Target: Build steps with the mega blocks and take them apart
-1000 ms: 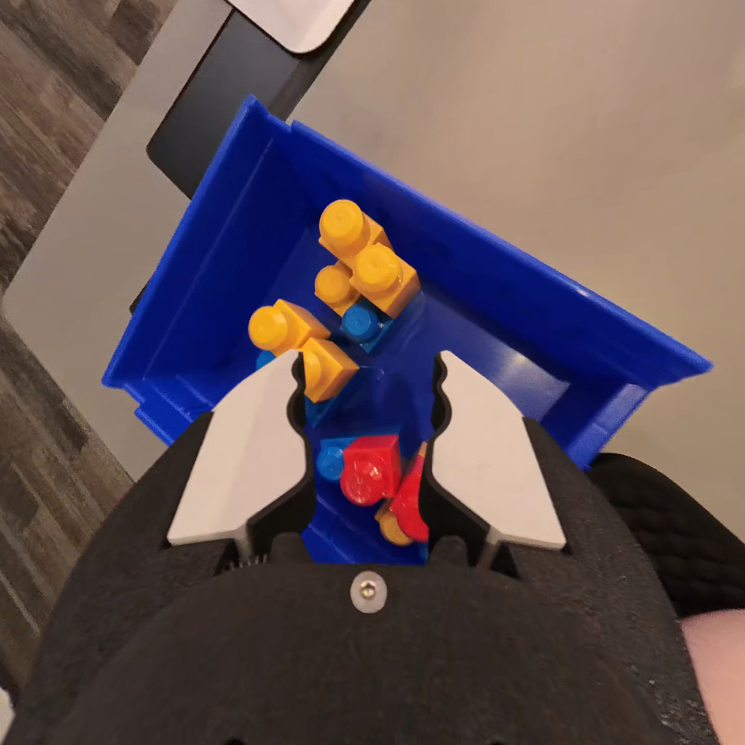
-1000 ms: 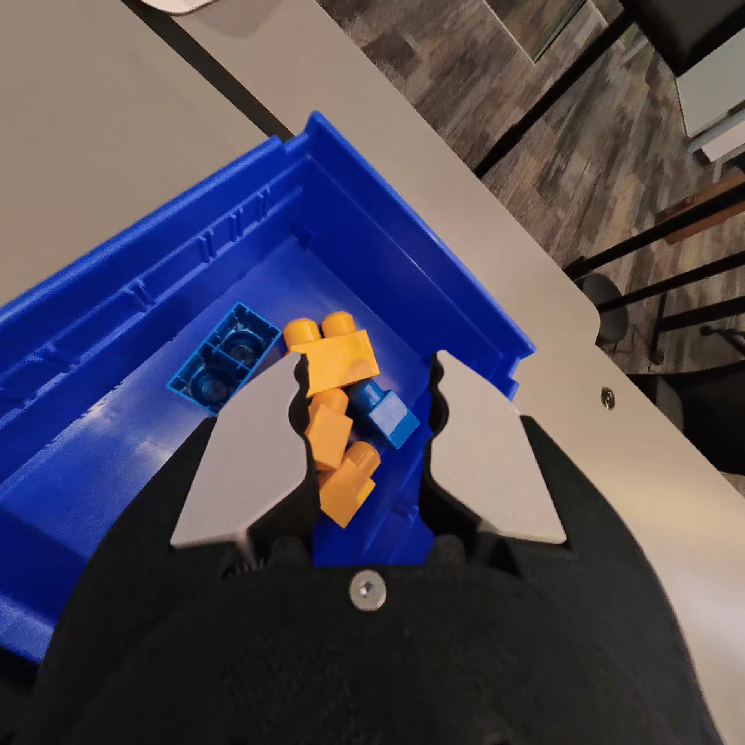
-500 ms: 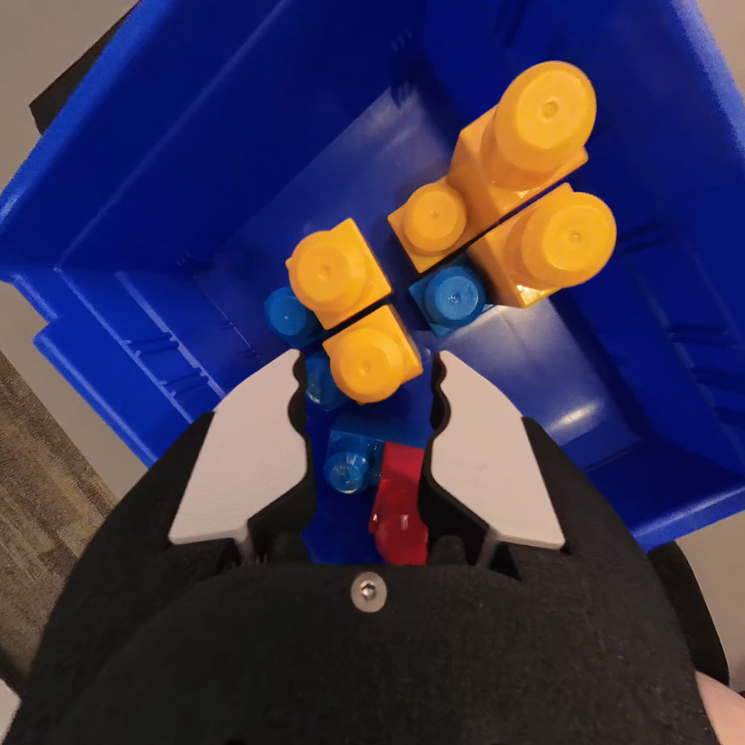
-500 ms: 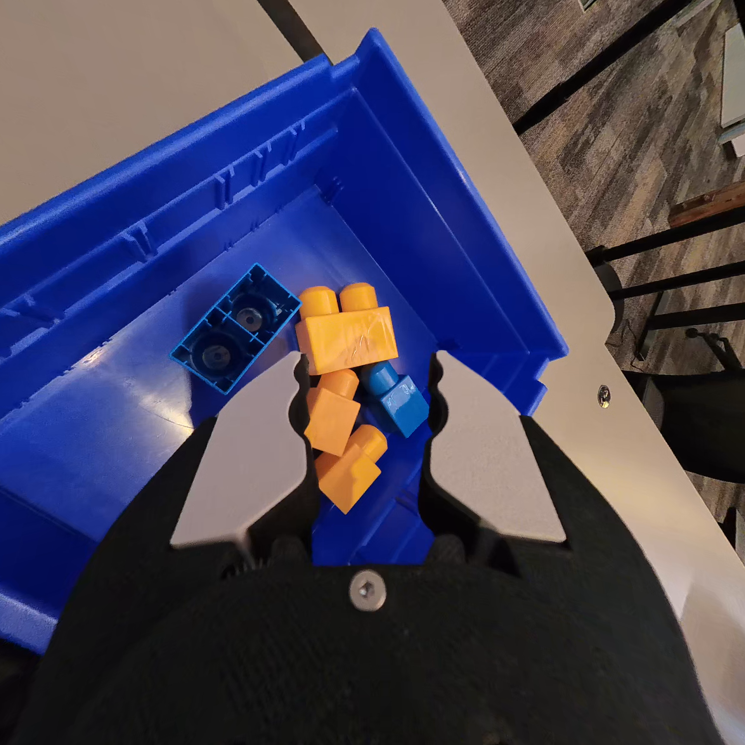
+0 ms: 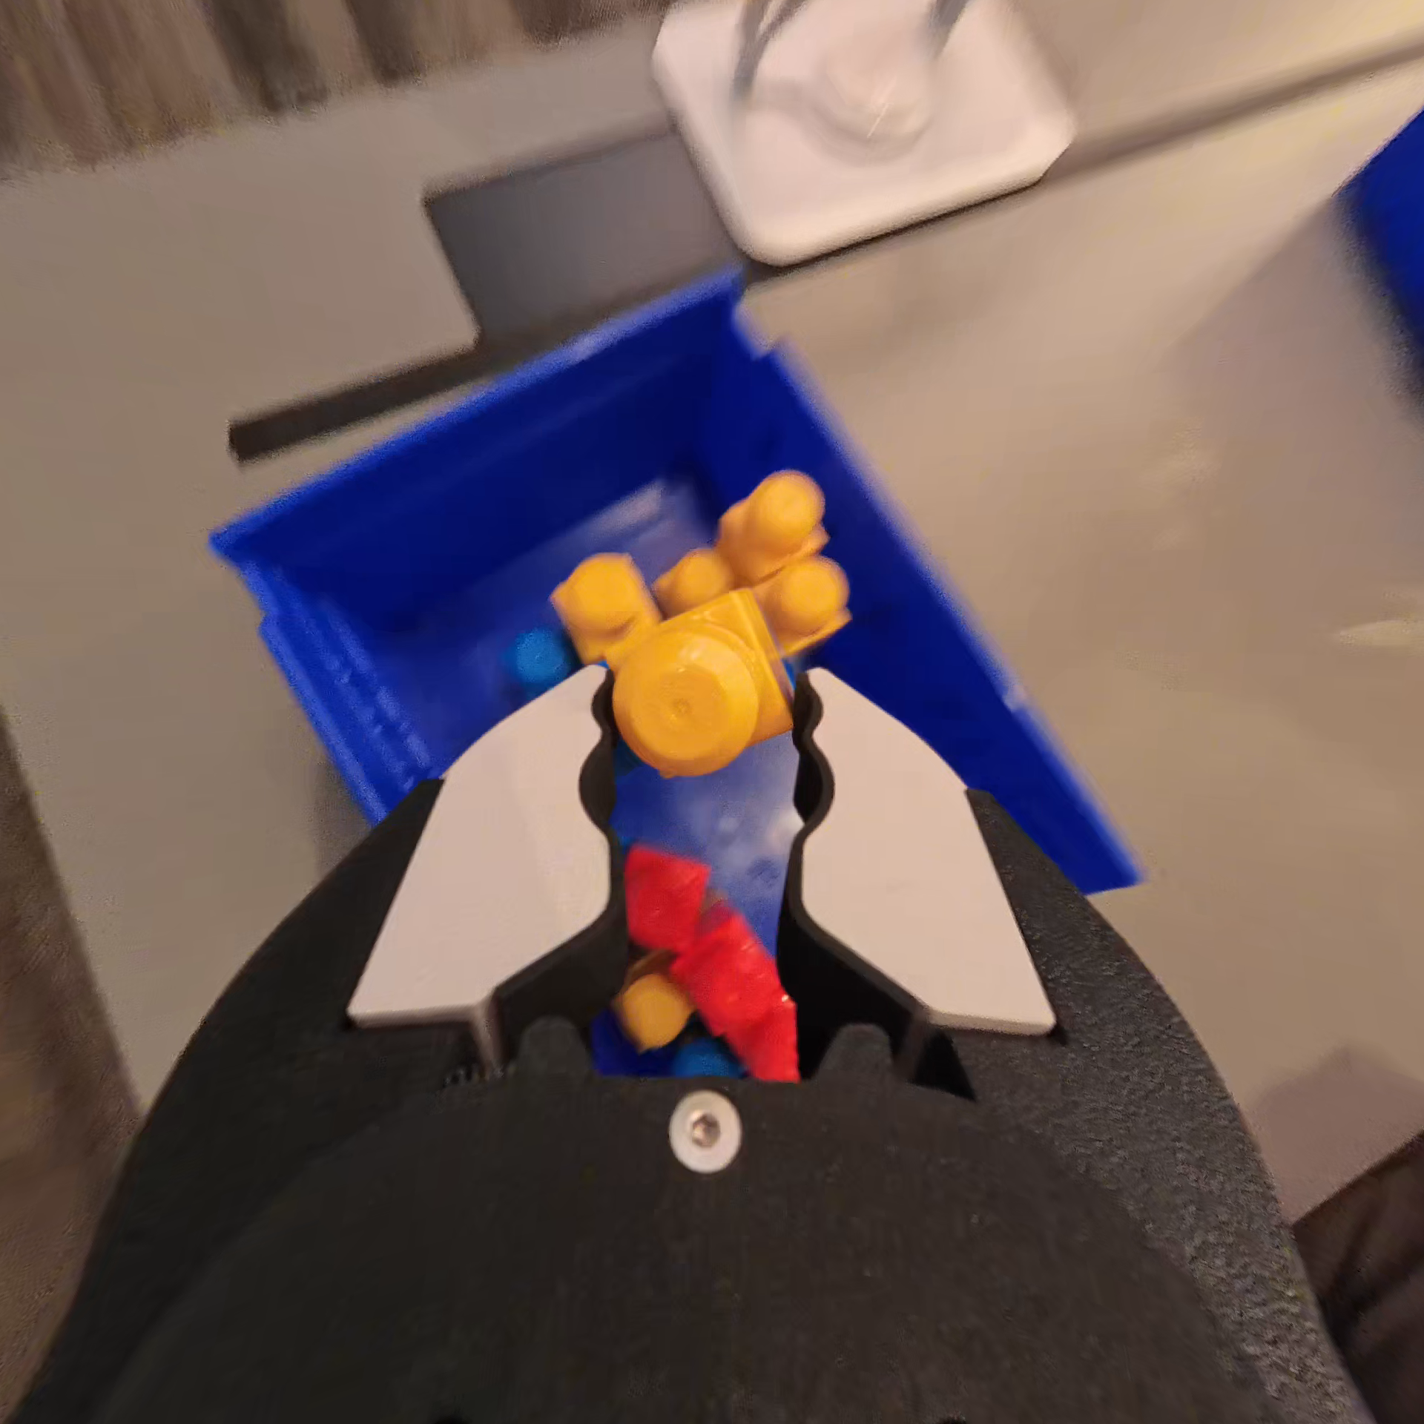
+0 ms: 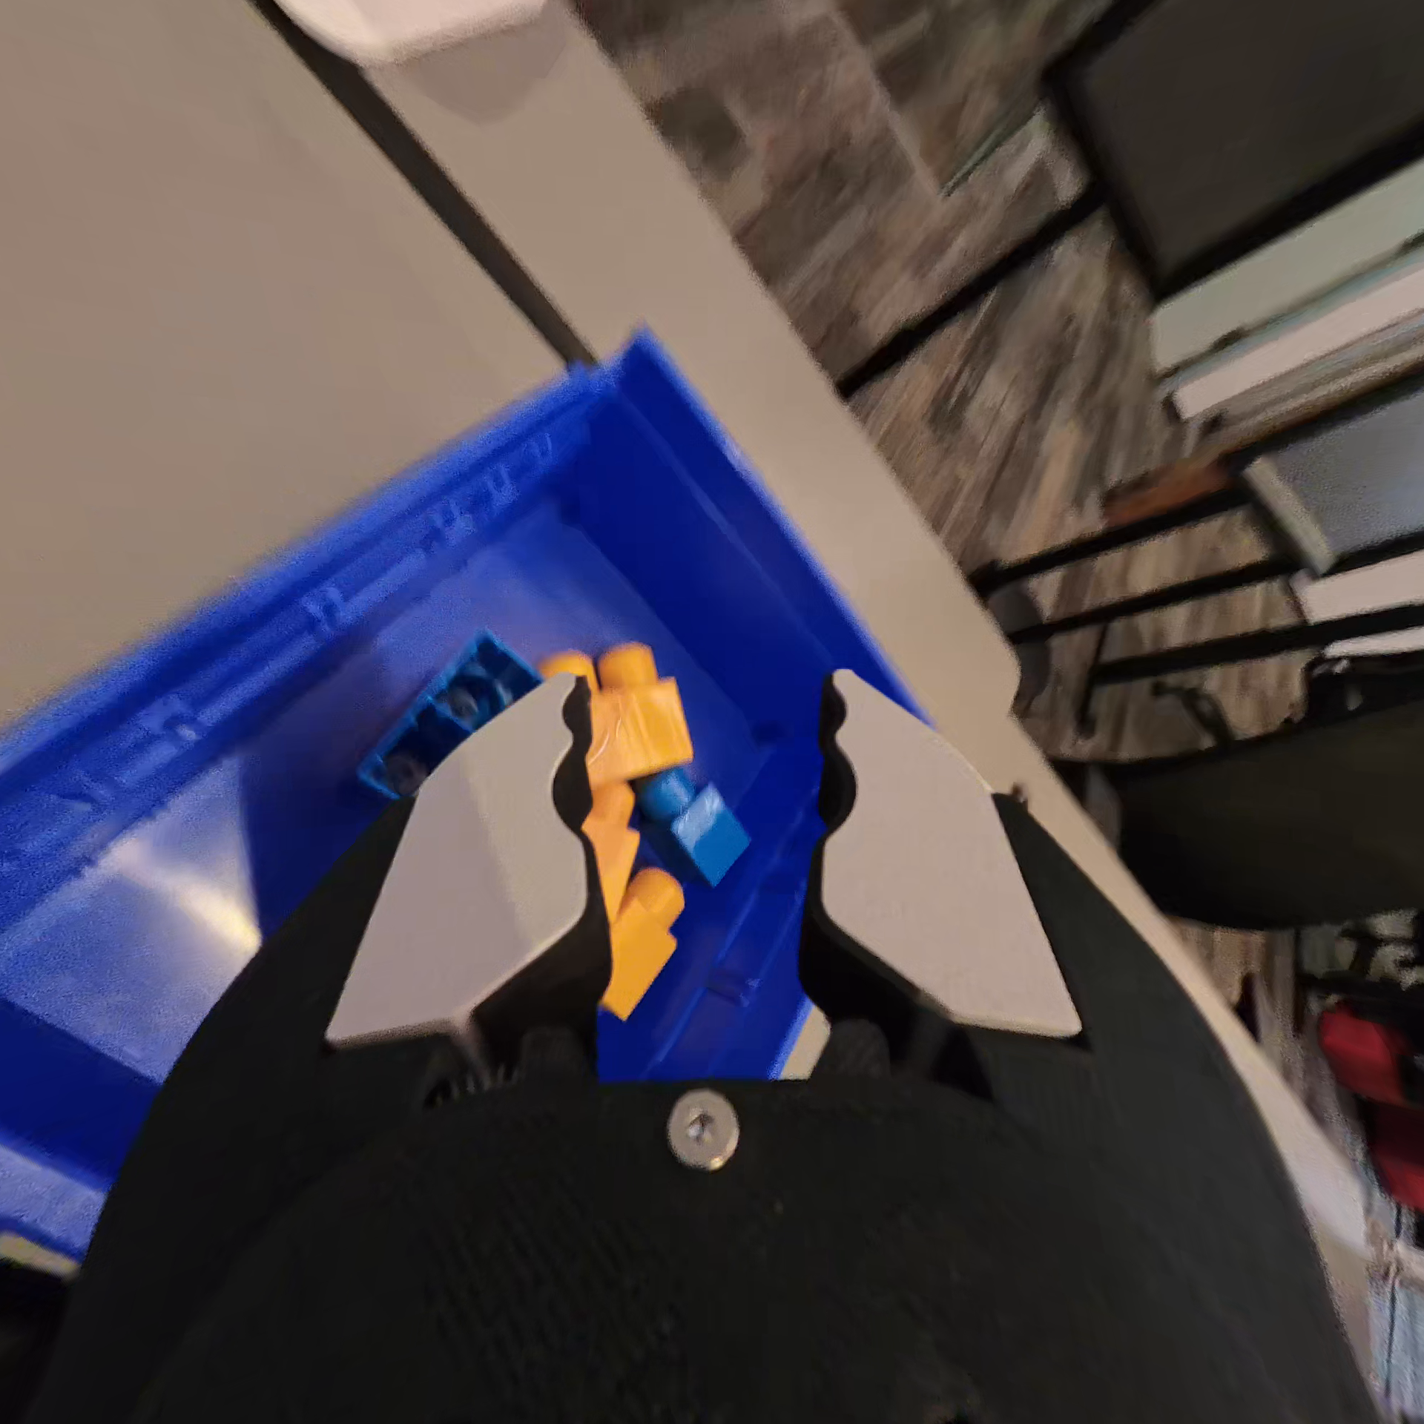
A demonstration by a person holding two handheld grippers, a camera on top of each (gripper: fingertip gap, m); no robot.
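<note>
one yellow block [image 5: 697,697] between tongs [image 5: 701,693]

I see the yellow block [image 5: 697,705] between my left gripper [image 5: 701,693] fingertips as smooth, glossy plastic. That gripper's body is matt black with a grainy texture; its fingers [image 5: 501,855] look flat, matt grey. The blue bin [image 6: 647,493] is shiny moulded plastic. 1 bright metal screw [image 6: 703,1130] sits in my right gripper [image 6: 701,713]. The table [image 5: 1117,478] looks smooth, matt beige.
</note>
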